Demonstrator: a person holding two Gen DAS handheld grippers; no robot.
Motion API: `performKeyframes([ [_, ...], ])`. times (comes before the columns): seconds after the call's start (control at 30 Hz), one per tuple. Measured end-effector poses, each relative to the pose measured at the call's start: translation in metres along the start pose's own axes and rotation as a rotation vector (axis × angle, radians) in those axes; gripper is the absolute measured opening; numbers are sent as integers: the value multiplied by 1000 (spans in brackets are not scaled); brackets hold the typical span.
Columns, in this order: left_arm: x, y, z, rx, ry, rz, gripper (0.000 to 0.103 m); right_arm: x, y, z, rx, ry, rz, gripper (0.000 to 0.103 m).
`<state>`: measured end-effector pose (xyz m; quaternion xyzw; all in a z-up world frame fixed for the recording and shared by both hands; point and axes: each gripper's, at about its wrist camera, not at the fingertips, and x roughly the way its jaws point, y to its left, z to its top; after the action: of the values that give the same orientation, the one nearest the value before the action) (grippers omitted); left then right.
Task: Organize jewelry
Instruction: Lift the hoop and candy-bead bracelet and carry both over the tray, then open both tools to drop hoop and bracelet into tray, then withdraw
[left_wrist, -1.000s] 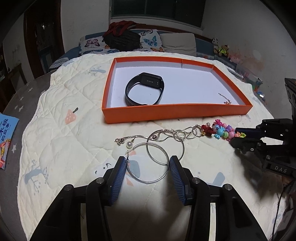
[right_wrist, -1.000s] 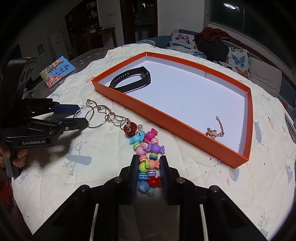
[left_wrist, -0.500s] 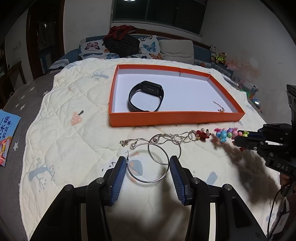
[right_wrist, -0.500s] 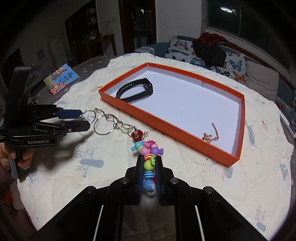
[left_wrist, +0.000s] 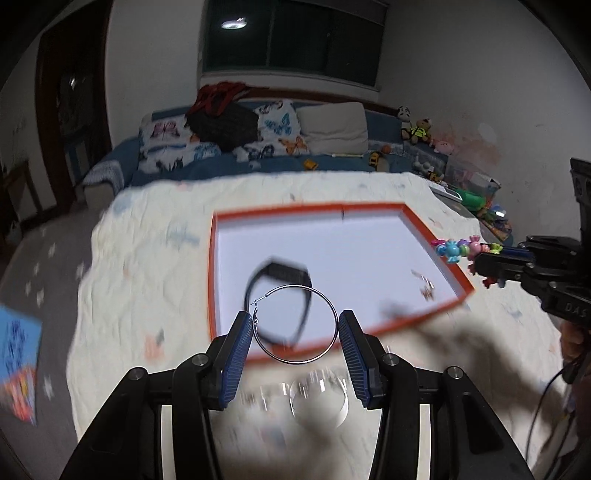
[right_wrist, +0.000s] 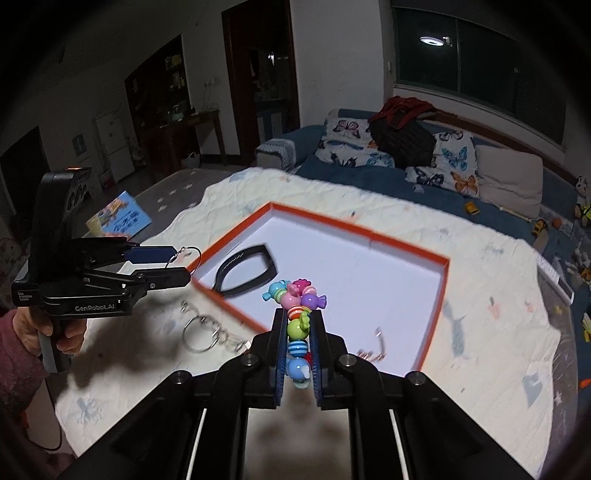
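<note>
My left gripper (left_wrist: 295, 328) is shut on a large silver hoop earring (left_wrist: 295, 360), held up above the near wall of the orange tray (left_wrist: 212, 280). My right gripper (right_wrist: 297, 325) is shut on a string of colourful candy beads (right_wrist: 295, 328), lifted over the tray's near edge (right_wrist: 240, 314). The beads also show in the left wrist view (left_wrist: 461, 249). In the tray lie a black wristband (right_wrist: 245, 271) and a small gold chain (right_wrist: 373, 349). A second silver hoop with chain links (right_wrist: 201, 334) lies on the quilt below the left gripper (right_wrist: 173, 266).
The tray rests on a cream quilted cover (right_wrist: 480, 295) over a table. A blue picture book (right_wrist: 120, 218) lies at the far left. A sofa with butterfly cushions (right_wrist: 406, 162) and a dark bag stands behind. Toys (left_wrist: 484, 210) lie at the right.
Both grippers have lifted off the quilt and moved toward the tray. The left has risen with one hoop; the other hoop stayed on the quilt. The right has raised the beads.
</note>
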<state>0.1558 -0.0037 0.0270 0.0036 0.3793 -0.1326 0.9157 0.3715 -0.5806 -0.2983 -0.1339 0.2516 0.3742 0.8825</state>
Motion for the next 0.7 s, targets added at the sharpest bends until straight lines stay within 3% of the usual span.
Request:
performKeyframes([
  [0.17, 41, 1, 45, 12, 11, -33, 51, 25, -26, 15, 16, 12, -66, 14],
  [0.37, 96, 9, 83, 20, 49, -21, 51, 57, -53, 21, 31, 52, -134, 14],
  [0.7, 164, 34, 88, -19, 143, 3, 51, 99, -68, 14, 34, 162, -191, 14],
])
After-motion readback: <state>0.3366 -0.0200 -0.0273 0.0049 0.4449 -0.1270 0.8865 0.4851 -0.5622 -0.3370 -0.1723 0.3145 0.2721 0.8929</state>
